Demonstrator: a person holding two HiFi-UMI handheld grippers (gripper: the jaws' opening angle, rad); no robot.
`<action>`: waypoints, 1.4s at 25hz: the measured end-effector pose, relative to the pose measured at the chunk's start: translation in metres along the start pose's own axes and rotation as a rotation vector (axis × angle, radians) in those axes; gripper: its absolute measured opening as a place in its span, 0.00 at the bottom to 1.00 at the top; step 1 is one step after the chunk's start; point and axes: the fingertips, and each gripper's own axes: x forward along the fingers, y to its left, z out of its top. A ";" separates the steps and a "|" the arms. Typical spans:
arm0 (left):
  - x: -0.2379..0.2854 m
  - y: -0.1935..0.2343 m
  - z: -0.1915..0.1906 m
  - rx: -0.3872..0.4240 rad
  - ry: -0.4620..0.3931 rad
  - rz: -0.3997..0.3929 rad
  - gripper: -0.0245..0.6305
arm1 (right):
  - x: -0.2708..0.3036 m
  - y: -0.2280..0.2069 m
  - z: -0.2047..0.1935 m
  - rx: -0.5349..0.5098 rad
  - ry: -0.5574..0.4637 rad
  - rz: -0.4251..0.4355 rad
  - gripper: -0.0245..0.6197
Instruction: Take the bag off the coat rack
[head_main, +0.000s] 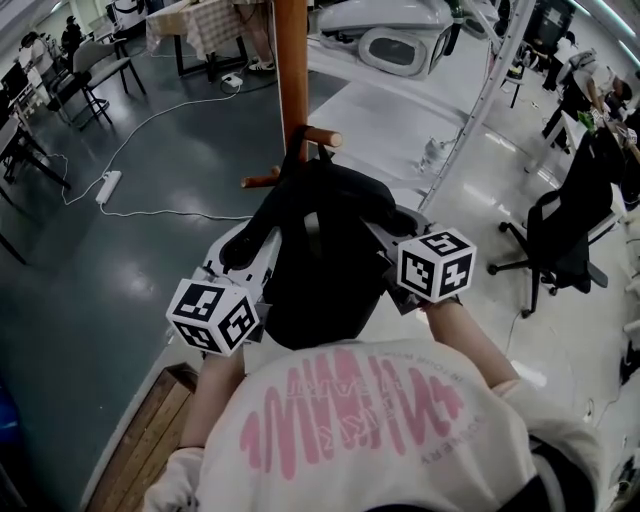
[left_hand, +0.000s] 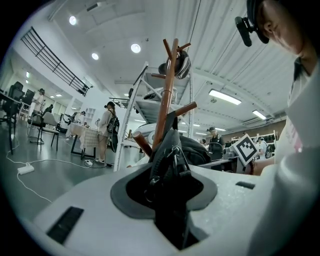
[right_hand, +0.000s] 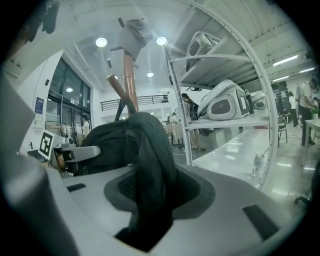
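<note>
"Lifting looks like the step in hand. How would you do it well?"

"Both sides together. The left gripper (head_main: 250, 243) and the right gripper (head_main: 392, 232) each pinch the black bag (head_main: 320, 240) from their own side, so I would raise them evenly. If one leads, the bag tips and the strap may catch."

"Is the strap off the rack?"

"Not by the look of it. The bag hangs against the pole of the wooden coat rack (head_main: 292, 70), and its strap runs up to the short peg (head_main: 320, 137) at the far side of the bag. I judge it has to rise past the tip of that peg, then come toward the near side, away from the pole."

"And the grip itself?"

"The left jaws are closed on the bag's left edge, and the seam with the zip pull (left_hand: 176, 150) stands right between them. The right jaws are closed on a thick fold of the bag's right side, and the cloth fills the gap and bulges above it."

"Anything to watch?"

"Soft cloth can slide through a pinch, so a slow, steady lift seems wise. A lower peg (head_main: 262, 181) sticks out to the left, close beside the bag, so I would keep the bag clear of it on the way up."
</note>
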 end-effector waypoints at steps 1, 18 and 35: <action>0.001 0.000 0.001 -0.009 -0.007 0.011 0.20 | 0.000 -0.001 0.001 0.004 0.004 -0.003 0.26; 0.000 -0.002 0.005 -0.092 0.002 -0.010 0.18 | 0.000 0.000 0.005 0.023 0.052 -0.008 0.25; -0.005 -0.002 0.015 -0.062 -0.016 -0.015 0.18 | -0.002 0.005 0.012 0.028 0.022 -0.017 0.25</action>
